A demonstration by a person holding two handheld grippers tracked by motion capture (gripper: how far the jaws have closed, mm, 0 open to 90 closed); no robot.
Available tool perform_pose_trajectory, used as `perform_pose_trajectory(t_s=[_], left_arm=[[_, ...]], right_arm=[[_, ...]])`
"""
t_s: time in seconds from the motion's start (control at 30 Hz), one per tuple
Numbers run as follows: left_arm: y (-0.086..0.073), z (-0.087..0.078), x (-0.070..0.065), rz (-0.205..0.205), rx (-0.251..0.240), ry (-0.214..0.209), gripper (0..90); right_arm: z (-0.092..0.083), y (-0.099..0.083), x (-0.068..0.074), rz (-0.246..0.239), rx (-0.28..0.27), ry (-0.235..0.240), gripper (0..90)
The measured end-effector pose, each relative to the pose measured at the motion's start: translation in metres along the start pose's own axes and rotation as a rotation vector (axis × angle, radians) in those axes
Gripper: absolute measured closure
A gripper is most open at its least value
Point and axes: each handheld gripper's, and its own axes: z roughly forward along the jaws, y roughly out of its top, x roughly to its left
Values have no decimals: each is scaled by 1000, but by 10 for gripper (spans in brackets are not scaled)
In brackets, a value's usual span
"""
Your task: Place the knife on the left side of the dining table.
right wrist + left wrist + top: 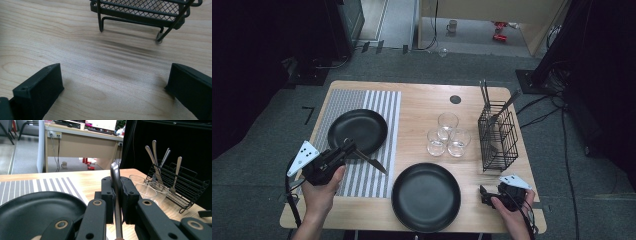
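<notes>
My left gripper (348, 146) hovers at the front left of the table, over the near edge of a black plate (358, 131) on a striped placemat (384, 107). It is shut on a metal piece of cutlery (374, 164), which slants out to the right over the mat. In the left gripper view the cutlery's handle (115, 173) stands pinched between the jaws of the left gripper (117, 187). My right gripper (501, 190) rests at the front right corner, open and holding nothing. In its own view the right gripper (115, 87) has bare wood between its jaws.
A second black plate (426, 196) lies at the front centre. Three clear glasses (447, 135) stand mid-table. A black wire rack (498, 135) with several utensils stands at the right, just beyond my right gripper; the rack's feet (101, 27) are close ahead in that view.
</notes>
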Motion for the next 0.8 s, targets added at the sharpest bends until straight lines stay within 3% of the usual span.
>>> perform_pose_trajectory(t_s=[0.8], left_arm=[[-18,-21,33,-94,10,67,797]], right_arm=[[0,0,0,0,0,-1,0]])
